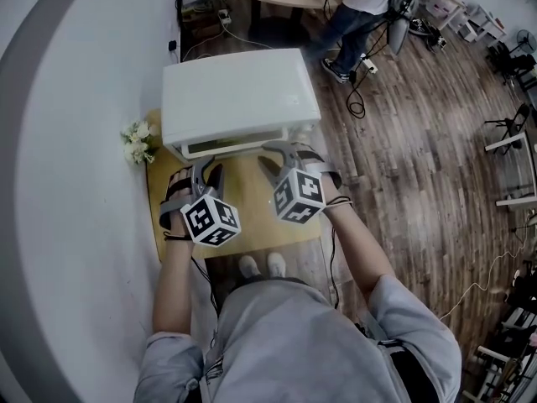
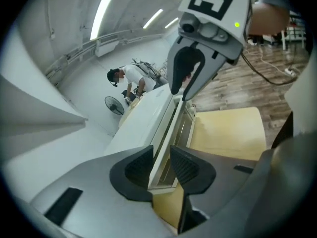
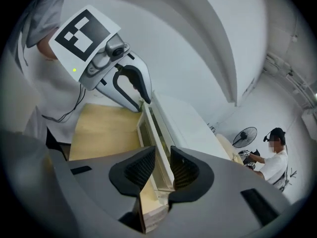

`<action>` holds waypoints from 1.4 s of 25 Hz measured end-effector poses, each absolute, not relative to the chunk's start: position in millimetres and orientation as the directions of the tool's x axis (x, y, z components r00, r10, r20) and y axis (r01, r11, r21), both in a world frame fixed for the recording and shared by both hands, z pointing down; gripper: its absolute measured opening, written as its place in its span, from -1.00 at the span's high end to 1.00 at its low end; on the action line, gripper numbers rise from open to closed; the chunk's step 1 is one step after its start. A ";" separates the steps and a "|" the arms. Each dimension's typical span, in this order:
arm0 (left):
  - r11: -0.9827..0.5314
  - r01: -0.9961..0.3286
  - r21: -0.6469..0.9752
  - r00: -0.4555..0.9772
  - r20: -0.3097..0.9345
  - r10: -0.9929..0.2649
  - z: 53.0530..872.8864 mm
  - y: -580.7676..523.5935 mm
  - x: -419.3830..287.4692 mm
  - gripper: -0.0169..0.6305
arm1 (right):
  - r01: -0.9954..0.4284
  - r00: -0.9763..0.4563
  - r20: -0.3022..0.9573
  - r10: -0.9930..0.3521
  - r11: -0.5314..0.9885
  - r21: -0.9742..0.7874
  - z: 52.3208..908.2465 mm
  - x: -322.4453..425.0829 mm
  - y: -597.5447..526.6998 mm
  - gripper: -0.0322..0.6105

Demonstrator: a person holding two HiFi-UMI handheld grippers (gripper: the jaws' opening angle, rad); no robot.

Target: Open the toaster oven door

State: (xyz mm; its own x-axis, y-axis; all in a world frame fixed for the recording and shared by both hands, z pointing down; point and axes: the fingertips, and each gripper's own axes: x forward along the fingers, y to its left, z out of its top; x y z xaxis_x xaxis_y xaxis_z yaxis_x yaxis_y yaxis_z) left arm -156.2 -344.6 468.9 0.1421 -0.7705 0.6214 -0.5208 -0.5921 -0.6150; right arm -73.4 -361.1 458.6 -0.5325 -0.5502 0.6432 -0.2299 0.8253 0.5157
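Note:
A white toaster oven (image 1: pixel 239 95) stands on a small wooden table (image 1: pixel 252 204), its door (image 1: pixel 239 149) facing me. My left gripper (image 1: pixel 205 168) is at the left end of the door's top rail (image 2: pixel 166 133). In the left gripper view the left gripper (image 2: pixel 161 165) straddles the rail, and both pads look pressed against it. My right gripper (image 1: pixel 285 154) holds the right end of the same rail (image 3: pixel 154 130). In the right gripper view the right gripper (image 3: pixel 162 165) has the rail filling the gap between its pads. Each gripper shows in the other's view: the right gripper (image 2: pixel 185 88) and the left gripper (image 3: pixel 138 95).
A bunch of white flowers (image 1: pixel 137 141) lies at the table's left edge by the wall. The table top (image 2: pixel 228 133) in front of the door is bare wood. Behind the oven a person (image 1: pixel 361 7) sits at a round table; a fan (image 3: pixel 246 135) stands there too.

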 end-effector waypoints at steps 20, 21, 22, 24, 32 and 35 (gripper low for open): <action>-0.698 -0.320 -0.641 0.024 0.731 -0.682 525.7 -372.7 -182.6 0.64 | -0.013 -0.320 0.810 -0.491 0.857 0.514 527.3 -67.7 -397.7 0.63; -0.698 -0.331 -0.635 0.031 0.732 -0.680 525.1 -371.8 -182.5 0.64 | -0.018 -0.322 0.812 -0.487 0.860 0.509 526.6 -67.6 -396.3 0.63; -0.699 -0.343 -0.628 0.039 0.734 -0.678 524.4 -370.6 -182.5 0.65 | -0.023 -0.325 0.813 -0.483 0.864 0.504 525.7 -67.6 -394.7 0.63; -0.700 -0.361 -0.616 0.054 0.736 -0.675 523.6 -367.3 -182.3 0.66 | -0.029 -0.331 0.815 -0.476 0.868 0.495 525.5 -67.1 -391.4 0.63; -0.713 -0.414 -0.566 0.093 0.753 -0.651 525.8 -349.4 -179.1 0.68 | -0.077 -0.365 0.835 -0.412 0.907 0.414 529.1 -62.5 -372.8 0.63; -0.708 -0.444 -0.549 0.103 0.754 -0.649 528.4 -343.6 -178.6 0.68 | -0.130 -0.400 0.829 -0.390 0.920 0.370 532.9 -60.9 -368.7 0.63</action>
